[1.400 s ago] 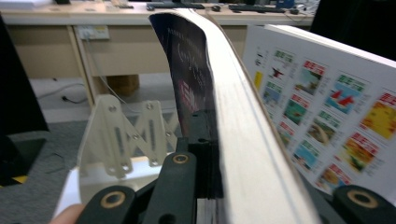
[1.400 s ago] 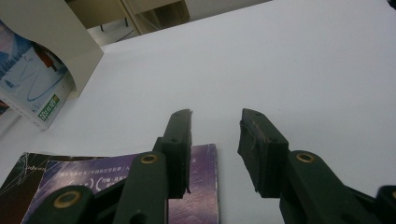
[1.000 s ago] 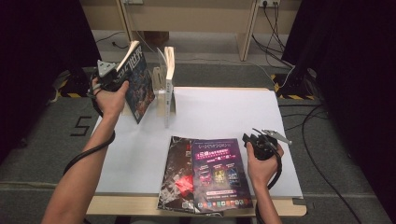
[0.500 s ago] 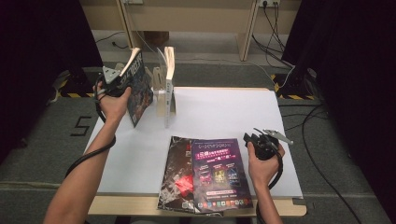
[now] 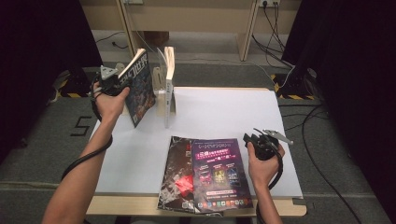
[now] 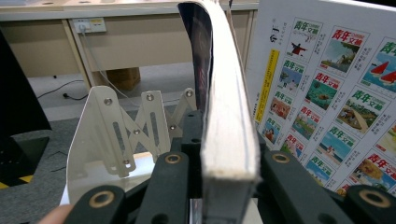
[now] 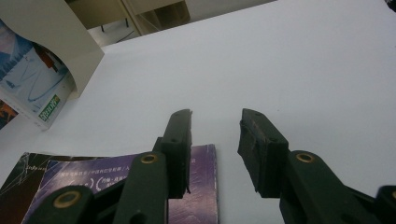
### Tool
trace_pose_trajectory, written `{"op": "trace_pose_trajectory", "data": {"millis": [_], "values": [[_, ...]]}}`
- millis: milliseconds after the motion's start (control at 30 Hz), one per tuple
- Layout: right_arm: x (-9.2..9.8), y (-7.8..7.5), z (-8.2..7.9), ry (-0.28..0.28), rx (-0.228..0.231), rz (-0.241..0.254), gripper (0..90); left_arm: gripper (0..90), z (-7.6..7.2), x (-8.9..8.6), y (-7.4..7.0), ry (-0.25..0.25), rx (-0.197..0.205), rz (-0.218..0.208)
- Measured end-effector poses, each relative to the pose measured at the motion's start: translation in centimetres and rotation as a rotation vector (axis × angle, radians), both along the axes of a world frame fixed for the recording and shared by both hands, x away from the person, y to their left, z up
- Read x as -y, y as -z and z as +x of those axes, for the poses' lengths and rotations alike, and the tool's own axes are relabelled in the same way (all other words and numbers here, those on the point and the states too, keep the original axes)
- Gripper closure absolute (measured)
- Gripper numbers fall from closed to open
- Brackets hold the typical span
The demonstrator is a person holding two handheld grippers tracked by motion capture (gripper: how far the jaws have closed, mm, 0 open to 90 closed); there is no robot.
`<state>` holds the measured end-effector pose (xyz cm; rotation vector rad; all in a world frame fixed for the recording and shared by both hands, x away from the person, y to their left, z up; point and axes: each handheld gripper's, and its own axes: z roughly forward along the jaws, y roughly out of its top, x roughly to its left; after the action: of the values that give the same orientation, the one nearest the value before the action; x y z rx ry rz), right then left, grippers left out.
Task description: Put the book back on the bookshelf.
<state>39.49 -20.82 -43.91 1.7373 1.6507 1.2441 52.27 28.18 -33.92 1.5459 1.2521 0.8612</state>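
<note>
The left tool [image 5: 113,84] is clamped on the spine edge of a thick dark-covered magazine [image 5: 140,86], holding it upright and slightly tilted above the bench's far left corner; in the left gripper view the magazine [image 6: 224,107] sits squarely between the jaws, which have just been easing apart a little with it between them. Just beside it stands a white folding rack [image 5: 163,93], with another magazine [image 5: 170,63] upright in it. The right tool [image 5: 264,140] rests in the hand near the bench's right edge, jaws parted and gripping nothing; in the right gripper view its tips [image 7: 215,140] hover over bare white bench [image 7: 303,70]. Just beside it a purple magazine [image 5: 219,172] lies flat on a darker one [image 5: 177,177] at the near edge, both overhanging the edge a little.
</note>
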Motion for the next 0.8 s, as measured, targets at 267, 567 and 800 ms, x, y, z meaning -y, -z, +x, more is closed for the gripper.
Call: {"op": "trace_pose_trajectory", "data": {"millis": [267, 567, 800], "values": [[0.0, 0.2, 0.1, -0.004, -0.007, -0.004, 63.6, 79.1, 1.0, -0.4, 0.1, 0.079, 0.027, -0.028], [0.2, 0.2, 0.1, -0.004, -0.008, -0.004, 63.8, 82.2, 1.6, 0.4, -0.4, 0.060, 0.060, 0.026], [0.1, 0.4, 0.2, 0.000, -0.015, 0.001, 64.1, 82.1, 1.9, 0.5, -0.9, -0.021, 0.147, 0.063]]}}
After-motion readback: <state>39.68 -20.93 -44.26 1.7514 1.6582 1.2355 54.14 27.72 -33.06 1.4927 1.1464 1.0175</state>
